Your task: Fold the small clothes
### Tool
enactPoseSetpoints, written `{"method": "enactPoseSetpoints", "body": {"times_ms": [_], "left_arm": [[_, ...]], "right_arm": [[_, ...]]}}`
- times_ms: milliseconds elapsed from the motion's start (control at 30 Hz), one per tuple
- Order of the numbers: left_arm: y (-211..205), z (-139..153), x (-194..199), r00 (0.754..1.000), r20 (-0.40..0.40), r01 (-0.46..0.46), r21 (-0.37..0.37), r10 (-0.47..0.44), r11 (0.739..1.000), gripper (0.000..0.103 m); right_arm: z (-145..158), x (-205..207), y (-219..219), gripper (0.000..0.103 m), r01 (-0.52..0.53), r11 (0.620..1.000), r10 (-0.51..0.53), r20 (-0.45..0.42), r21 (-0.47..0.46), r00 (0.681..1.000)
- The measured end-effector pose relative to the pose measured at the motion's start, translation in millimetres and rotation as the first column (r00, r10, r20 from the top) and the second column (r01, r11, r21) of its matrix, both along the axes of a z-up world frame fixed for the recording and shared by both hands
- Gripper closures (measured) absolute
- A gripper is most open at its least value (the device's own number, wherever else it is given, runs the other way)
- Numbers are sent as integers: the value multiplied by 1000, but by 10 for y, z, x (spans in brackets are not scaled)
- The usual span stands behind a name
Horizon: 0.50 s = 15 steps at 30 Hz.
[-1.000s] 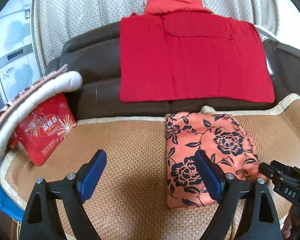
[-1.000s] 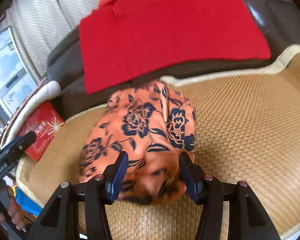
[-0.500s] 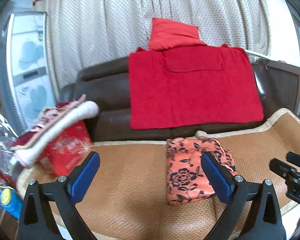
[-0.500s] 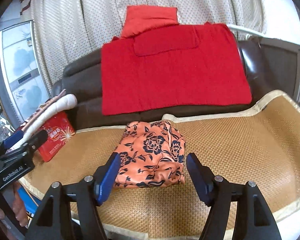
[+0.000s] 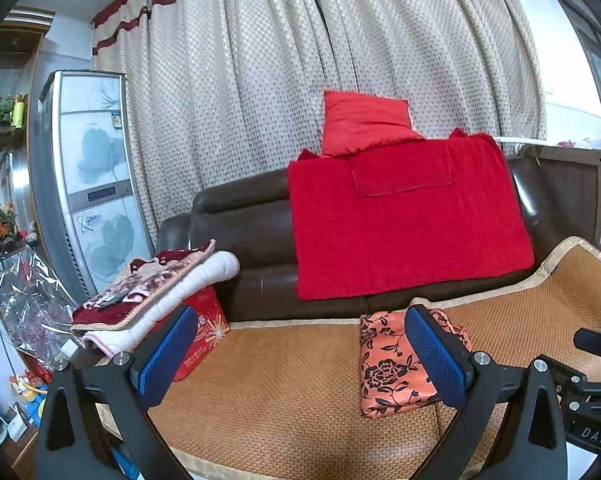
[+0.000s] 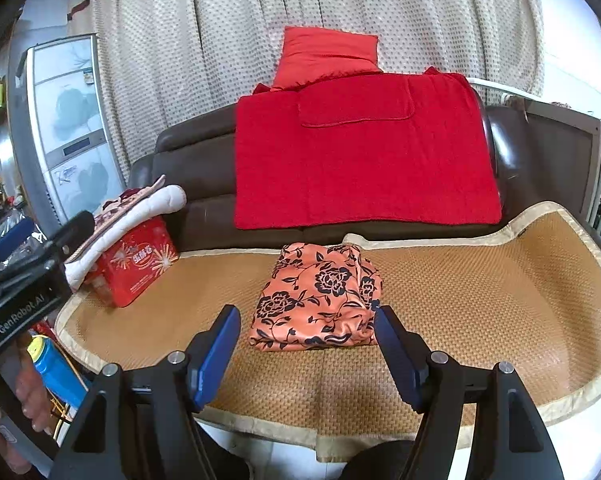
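Observation:
A folded orange garment with dark flowers lies on the woven mat of the sofa seat; it also shows in the left wrist view, partly behind my right finger. My left gripper is open and empty, held back above the mat's front. My right gripper is open and empty, just in front of the garment and apart from it. The left gripper's body shows at the left of the right wrist view.
A red towel and a red pillow hang on the brown sofa back. A red box under folded blankets sits at the mat's left end. A cabinet and curtain stand behind.
Both grippers have pulled back and up from the garment. The right gripper, which straddled the garment's near edge, has opened wider and let it lie on the mat.

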State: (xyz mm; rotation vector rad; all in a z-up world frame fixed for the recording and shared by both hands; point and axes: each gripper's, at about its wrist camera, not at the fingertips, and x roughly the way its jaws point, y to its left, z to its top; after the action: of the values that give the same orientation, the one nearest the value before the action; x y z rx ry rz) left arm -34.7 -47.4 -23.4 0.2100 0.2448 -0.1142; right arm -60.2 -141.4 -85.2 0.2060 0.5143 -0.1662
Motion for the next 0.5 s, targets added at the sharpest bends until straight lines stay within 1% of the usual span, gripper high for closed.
{"method": "enactPoseSetpoints", "body": {"times_ms": [233, 367, 500], "left_arm": [[146, 74, -68, 1000, -8, -22, -24, 22, 999, 0], [201, 88, -86, 999, -5, -39, -25, 39, 999, 0], [224, 75, -72, 999, -20, -29, -26, 29, 999, 0]], "right_arm": [[70, -111, 87, 30, -10, 1000, 10, 5, -1, 1000], [114, -134, 136, 30, -19, 1000, 19, 11, -7, 1000], [134, -134, 178, 30, -26, 1000, 26, 14, -18, 1000]]}}
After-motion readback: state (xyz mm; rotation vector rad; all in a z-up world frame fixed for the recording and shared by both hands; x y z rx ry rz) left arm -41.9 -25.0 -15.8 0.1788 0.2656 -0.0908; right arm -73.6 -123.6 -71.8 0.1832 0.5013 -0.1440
